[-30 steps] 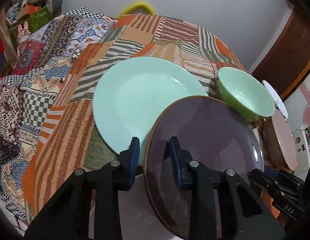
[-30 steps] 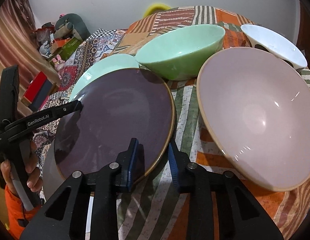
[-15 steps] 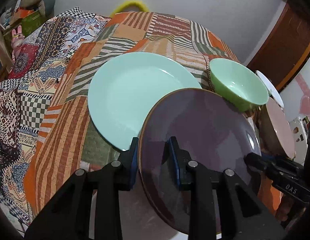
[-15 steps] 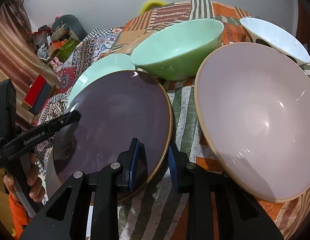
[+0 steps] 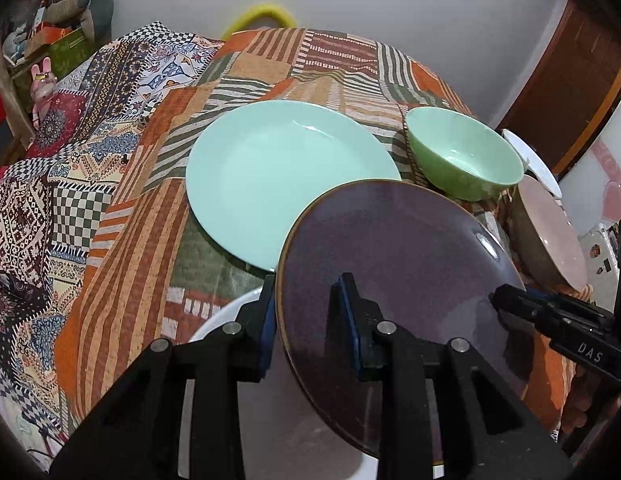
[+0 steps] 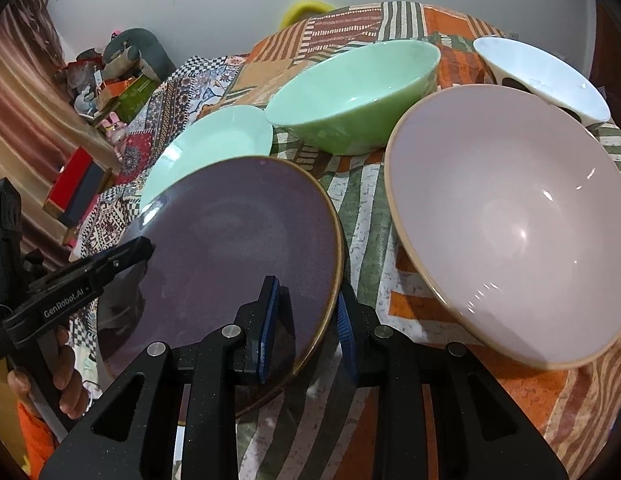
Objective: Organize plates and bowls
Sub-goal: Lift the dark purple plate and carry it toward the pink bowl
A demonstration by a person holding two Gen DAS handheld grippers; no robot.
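A dark purple plate (image 5: pixel 394 264) (image 6: pixel 238 248) is held tilted above the patchwork cloth. My left gripper (image 5: pixel 306 312) is shut on its left rim and my right gripper (image 6: pixel 306 312) is shut on its right rim. A mint green plate (image 5: pixel 286 176) (image 6: pixel 206 148) lies flat just beyond it. A green bowl (image 5: pixel 466 156) (image 6: pixel 354 92), a large pink bowl (image 6: pixel 506 216) (image 5: pixel 554 232) and a white bowl (image 6: pixel 542 76) (image 5: pixel 530 160) stand to the right. A white plate (image 5: pixel 278 420) lies under the purple one.
The patchwork cloth (image 5: pixel 110 200) covers the whole surface and falls away at the left. Boxes and soft toys (image 5: pixel 54 32) are piled at the far left by the wall. A yellow ring (image 5: pixel 262 12) shows behind the far edge.
The purple plate has lifted off the white plate and moved a little up and toward the mint plate, held by both grippers. Both jaws have closed tighter on its rim.
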